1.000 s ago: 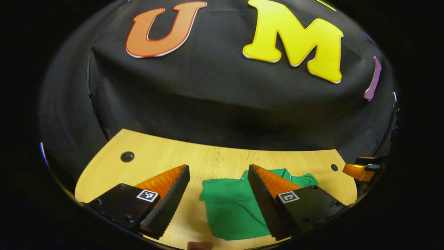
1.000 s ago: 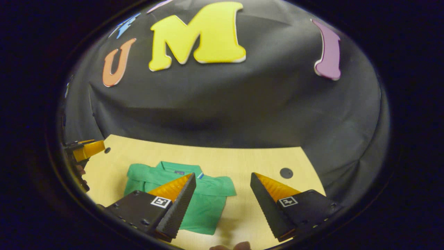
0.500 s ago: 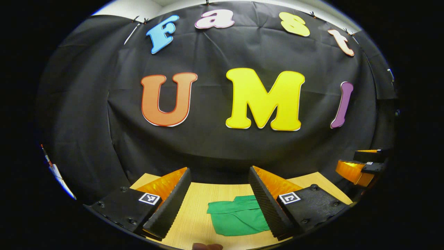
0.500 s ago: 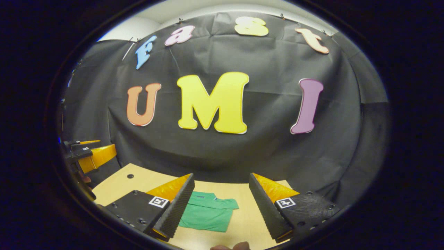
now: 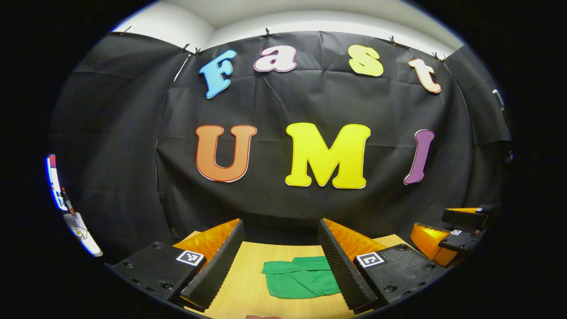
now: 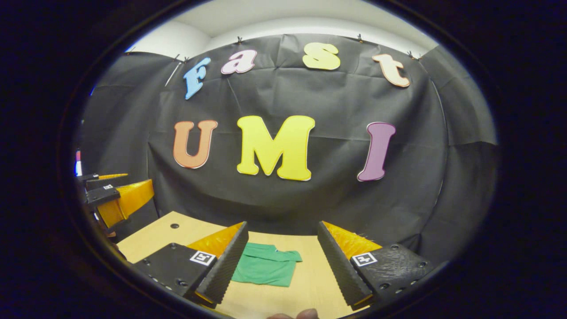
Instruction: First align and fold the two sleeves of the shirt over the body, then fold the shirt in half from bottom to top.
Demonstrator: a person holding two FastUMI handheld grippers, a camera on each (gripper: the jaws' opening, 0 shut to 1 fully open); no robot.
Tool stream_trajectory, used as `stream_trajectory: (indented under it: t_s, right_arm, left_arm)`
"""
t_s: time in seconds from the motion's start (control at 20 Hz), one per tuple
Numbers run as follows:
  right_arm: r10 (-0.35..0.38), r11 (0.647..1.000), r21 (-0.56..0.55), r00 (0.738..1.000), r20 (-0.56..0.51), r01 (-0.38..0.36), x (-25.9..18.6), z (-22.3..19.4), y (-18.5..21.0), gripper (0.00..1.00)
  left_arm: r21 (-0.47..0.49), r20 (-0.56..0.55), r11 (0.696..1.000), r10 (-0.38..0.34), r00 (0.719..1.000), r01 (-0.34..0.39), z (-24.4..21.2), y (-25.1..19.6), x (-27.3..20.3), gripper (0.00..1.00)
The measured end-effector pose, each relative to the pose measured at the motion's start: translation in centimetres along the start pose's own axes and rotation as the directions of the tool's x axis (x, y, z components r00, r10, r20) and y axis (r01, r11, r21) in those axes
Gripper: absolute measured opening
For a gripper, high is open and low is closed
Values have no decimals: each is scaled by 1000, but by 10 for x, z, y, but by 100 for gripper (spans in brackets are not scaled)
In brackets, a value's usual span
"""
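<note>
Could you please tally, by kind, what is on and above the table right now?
Green shirt, lying folded on the table: 1
Wooden table: 1
Grippers, both open and held clear of the shirt: 2, the left gripper and the right gripper
Total: 4

The green polo shirt (image 5: 301,278) lies flat on the light wooden counter (image 5: 248,283), folded into a compact, roughly rectangular bundle with its sleeves tucked in over the body. In the right gripper view the shirt (image 6: 265,268) shows its collar at the far edge, toward the booth wall, with a short fold of cloth jutting out to the right just below it. Its near edge is straight and the top surface looks smooth, with only faint creases.
</note>
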State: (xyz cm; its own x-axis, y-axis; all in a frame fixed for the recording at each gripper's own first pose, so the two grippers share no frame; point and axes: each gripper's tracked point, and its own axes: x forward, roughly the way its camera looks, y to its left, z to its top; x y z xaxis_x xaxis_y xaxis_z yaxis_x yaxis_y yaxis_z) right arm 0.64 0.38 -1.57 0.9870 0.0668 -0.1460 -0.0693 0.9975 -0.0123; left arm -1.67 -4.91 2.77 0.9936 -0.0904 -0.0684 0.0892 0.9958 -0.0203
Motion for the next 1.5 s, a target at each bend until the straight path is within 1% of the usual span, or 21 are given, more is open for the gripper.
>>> stream_trajectory:
  t_s: [0.25,0.45,0.8,1.3,1.5]
  right_arm:
    - [-9,1000,-2,1000,15,9,-9,4,-1,96]
    - [-16,1000,22,999,35,15,-15,11,-2,96]
    - [-26,999,36,999,43,24,-22,13,-6,96]
    - [-22,999,34,997,73,20,-19,21,-7,96]
    - [-15,999,39,997,70,12,-16,18,-8,96]
  left_arm:
    - [-12,3,1000,-16,1000,16,4,-3,-5,100]
    - [-18,-8,1000,-24,1000,24,2,-5,-10,100]
    - [-8,-4,999,-32,999,32,5,-11,-18,100]
    - [6,-6,1000,5,1000,-5,8,1,-21,100]
    - [3,-13,1000,11,1000,-11,7,0,-21,100]
